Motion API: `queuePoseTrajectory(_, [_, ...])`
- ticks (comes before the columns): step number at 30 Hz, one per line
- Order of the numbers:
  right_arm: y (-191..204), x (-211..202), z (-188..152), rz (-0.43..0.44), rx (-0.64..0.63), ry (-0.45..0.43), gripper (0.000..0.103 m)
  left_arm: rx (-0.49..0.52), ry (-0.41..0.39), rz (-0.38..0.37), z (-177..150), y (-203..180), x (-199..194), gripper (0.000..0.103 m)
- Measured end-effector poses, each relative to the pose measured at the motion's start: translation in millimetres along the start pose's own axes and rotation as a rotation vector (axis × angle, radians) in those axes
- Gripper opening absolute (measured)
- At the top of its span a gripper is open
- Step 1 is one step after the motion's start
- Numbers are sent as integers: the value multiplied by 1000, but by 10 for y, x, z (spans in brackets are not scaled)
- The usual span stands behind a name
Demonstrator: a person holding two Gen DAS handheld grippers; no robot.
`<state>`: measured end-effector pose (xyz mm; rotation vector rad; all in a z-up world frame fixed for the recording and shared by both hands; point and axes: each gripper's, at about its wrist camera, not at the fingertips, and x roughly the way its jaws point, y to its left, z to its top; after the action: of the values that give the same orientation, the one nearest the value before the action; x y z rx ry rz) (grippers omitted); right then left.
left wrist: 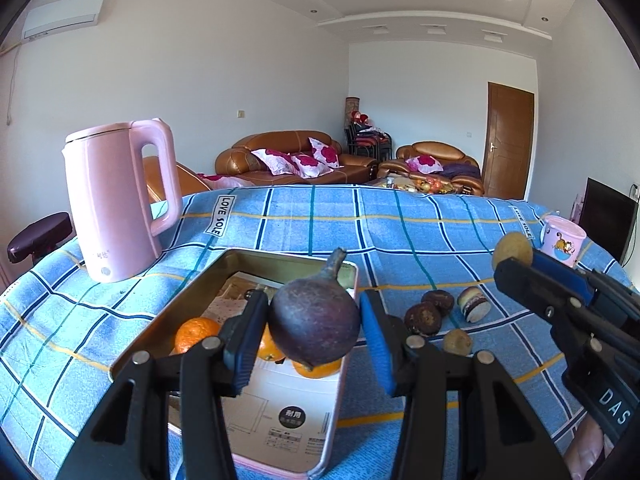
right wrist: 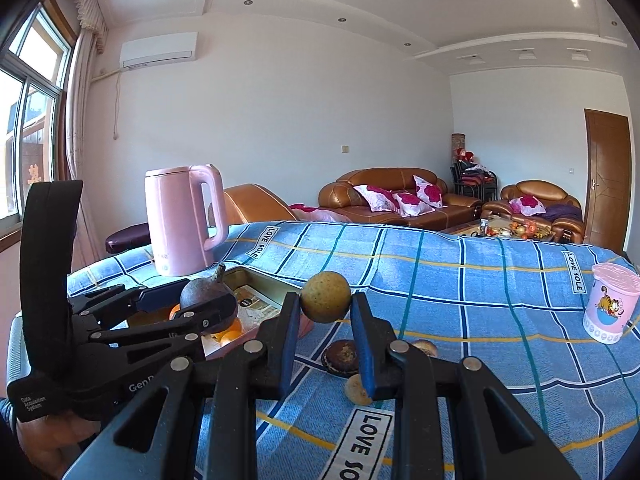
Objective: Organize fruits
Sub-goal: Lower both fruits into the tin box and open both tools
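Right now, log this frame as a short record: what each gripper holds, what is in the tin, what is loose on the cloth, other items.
left gripper: shut on a dark purple fruit, held above the tin
right gripper: shut on a small yellow-brown fruit, raised over the cloth
tin: oranges lying on printed paper
loose on blue checked cloth: several small brown fruits, right of the tin
other items: pink kettle, pink cartoon cup

White walls (right wrist: pixel 280 120) and a recessed ceiling (right wrist: pixel 360 0); brown leather sofas (right wrist: pixel 400 196) with floral pillows, a sunlit window (right wrist: pixel 28 112), a wooden door (right wrist: pixel 608 176).
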<state>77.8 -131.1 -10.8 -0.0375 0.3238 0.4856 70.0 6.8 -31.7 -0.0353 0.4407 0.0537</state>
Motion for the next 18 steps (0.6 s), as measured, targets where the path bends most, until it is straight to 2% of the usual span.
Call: queuePoseTrajectory(18, [458, 243, 29, 98, -64, 34, 28, -55, 50, 59, -34, 422, 57, 49])
